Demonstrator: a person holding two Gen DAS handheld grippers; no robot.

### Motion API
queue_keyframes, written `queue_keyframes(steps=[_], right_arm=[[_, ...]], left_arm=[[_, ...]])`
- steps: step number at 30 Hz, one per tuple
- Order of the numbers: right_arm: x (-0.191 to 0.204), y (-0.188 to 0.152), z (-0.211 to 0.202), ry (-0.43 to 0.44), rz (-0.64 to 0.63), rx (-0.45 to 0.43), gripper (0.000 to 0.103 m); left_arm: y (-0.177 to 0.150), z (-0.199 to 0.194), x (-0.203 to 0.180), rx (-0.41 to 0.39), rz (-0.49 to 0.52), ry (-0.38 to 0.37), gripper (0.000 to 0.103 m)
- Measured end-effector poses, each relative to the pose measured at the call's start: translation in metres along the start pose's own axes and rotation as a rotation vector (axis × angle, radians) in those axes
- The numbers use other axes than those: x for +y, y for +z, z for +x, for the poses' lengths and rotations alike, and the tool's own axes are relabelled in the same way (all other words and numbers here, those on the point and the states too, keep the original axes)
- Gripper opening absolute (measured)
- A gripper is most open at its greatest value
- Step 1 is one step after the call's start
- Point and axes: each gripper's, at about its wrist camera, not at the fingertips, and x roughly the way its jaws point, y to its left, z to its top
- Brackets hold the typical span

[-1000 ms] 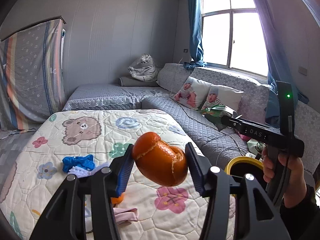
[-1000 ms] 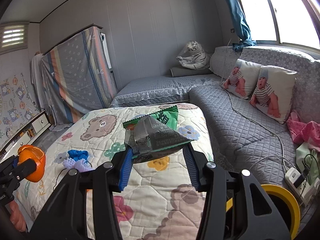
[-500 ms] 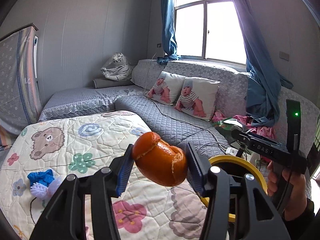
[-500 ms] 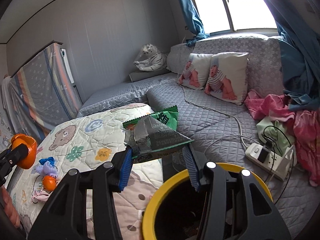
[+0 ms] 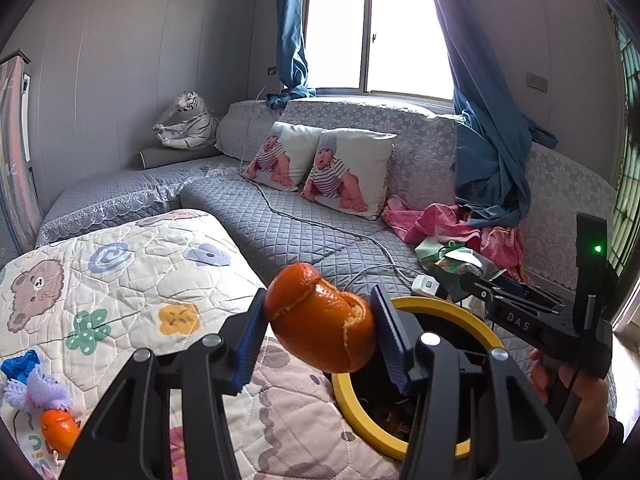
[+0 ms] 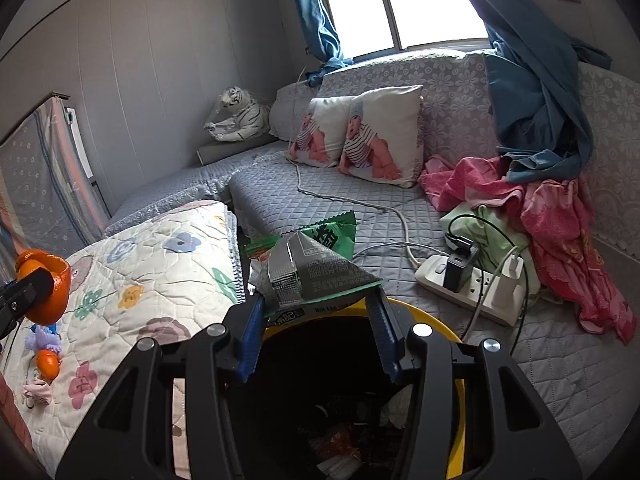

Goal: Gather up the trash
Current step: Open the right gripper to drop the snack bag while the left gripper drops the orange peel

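Orange peel shell, hollow and torn (image 5: 320, 318), is clamped in the left tongs (image 5: 318, 334), above the quilt edge just left of the yellow-rimmed black bin (image 5: 444, 312). Crumpled green-and-silver foil snack wrapper (image 6: 316, 272), gripped by the right tongs (image 6: 318, 334), hangs over the bin's far rim (image 6: 436, 326); mouth unobstructed.

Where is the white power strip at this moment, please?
In the right wrist view the white power strip lies on the grey quilted sofa, right of centre, just beyond the yellow-rimmed bin and beside the pink clothes.
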Motion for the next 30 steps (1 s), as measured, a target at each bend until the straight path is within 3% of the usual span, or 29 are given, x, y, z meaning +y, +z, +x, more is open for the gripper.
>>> queue_keyframes(steps=[10, 30], right_arm=[[-0.03, -0.014, 0.002, -0.101, 0.049, 0.012, 0.046], [-0.047, -0.03, 0.011, -0.129, 0.093, 0.07, 0.046]], left_arm=[[-0.01, 0.026, -0.024, 0.025, 0.018, -0.058, 0.049], [-0.031, 0.067, -0.05, 0.097, 0.04, -0.101, 0.05]])
